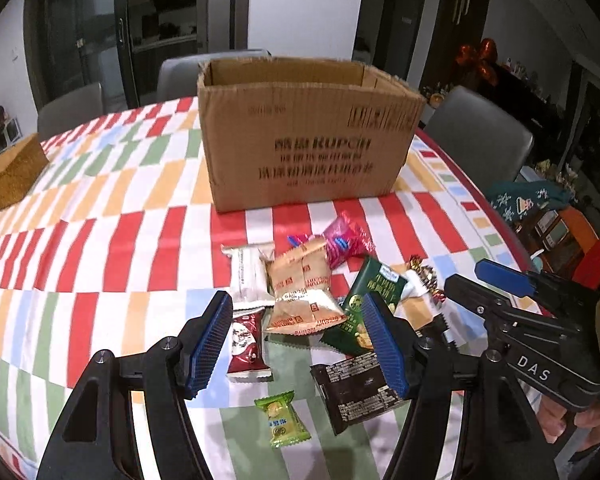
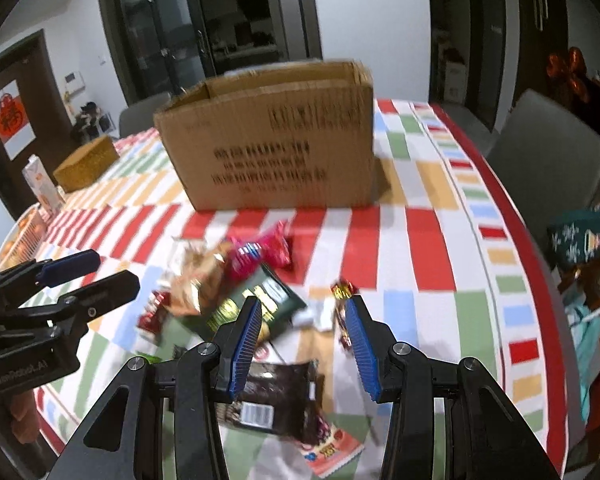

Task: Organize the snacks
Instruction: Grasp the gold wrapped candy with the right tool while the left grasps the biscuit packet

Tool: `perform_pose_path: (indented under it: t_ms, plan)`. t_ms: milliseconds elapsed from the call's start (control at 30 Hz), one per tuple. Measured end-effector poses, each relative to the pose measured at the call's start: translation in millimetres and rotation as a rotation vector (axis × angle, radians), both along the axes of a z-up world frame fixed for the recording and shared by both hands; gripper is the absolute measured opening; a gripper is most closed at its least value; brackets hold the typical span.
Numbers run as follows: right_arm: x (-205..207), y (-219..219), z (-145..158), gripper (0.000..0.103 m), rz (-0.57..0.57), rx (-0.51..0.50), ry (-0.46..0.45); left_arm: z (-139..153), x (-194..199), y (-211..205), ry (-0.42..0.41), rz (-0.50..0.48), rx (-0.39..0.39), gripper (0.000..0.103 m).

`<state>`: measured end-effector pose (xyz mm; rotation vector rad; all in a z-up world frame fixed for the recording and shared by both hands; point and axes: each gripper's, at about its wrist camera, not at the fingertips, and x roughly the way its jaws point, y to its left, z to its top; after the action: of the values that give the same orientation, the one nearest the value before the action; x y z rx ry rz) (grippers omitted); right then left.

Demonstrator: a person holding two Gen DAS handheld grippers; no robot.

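A pile of snack packets lies on the checked tablecloth in front of an open cardboard box, which also shows in the right wrist view. The pile holds beige biscuit packs, a pink pack, a white bar, a dark green pack, a red-brown bar, a black pack and a small green candy. My left gripper is open and empty just above the pile. My right gripper is open and empty over the black pack.
A woven gold box sits at the table's far left, with cartons near it. Grey chairs stand around the table. The table edge runs along the right, with cluttered shelves beyond it.
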<state>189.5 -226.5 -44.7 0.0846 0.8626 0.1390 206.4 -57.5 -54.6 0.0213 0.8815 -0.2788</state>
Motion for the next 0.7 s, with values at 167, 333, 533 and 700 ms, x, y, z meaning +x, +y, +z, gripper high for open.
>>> perform_pose_path:
  t_ms: [167,333,533,700]
  plan:
    - [8,-8,-19,0.045,-0.045,-0.02,0.044,-19,12,1,0.024,-0.012,-0.051,0.062]
    - [18,-14,-34,0.045,-0.067,-0.011,0.081,-36,27,-2,0.06,-0.021,-0.058,0.059]
    - [29,-17,-46,0.045,-0.076,0.006,0.107,-50,42,-2,0.09,-0.014,-0.076,0.057]
    - [39,-20,-53,0.043,-0.083,0.023,0.118,-59,55,-3,0.13,-0.008,-0.106,0.052]
